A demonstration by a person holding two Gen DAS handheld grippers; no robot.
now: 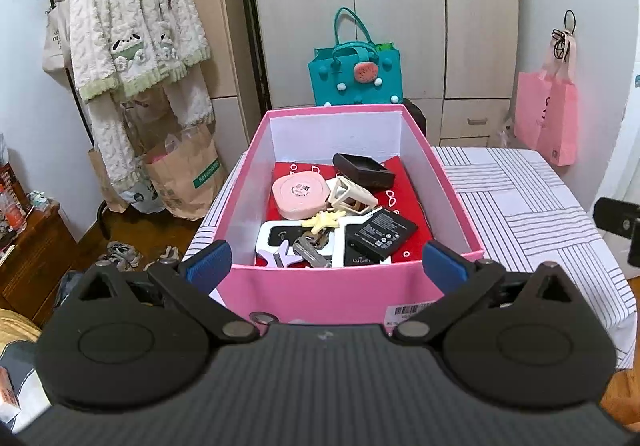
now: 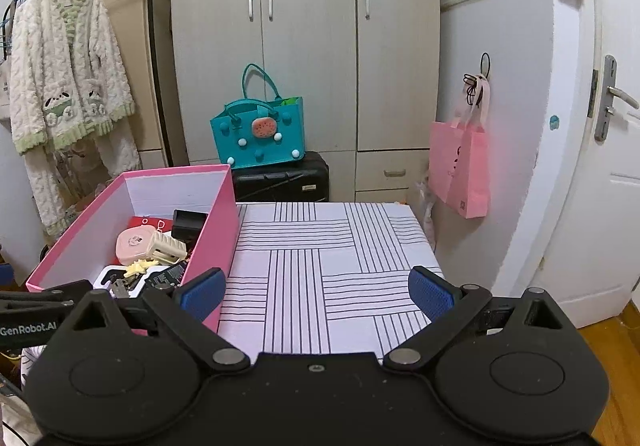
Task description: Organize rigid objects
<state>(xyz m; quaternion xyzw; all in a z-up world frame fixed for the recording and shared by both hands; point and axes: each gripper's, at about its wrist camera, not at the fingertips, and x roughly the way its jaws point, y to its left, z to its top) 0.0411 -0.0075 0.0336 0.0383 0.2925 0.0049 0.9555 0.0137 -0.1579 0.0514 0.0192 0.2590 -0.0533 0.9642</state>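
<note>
Both fingers spread wide, empty, before the box (image 1: 320, 286).
I should reach my left gripper (image 1: 326, 266) over the rim, centre frame, and pinch the battery (image 1: 380, 228) flat.

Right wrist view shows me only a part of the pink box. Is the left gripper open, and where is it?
Observer: The left gripper is open and empty, facing the near wall of the pink box.
Operator: What lies inside, nearest to that wall?
Observer: A white Wi-Fi device with a black battery resting on it, beside some keys.
Operator: Is anything on the wall outside?
Observer: A barcode label, low on its right.
</note>
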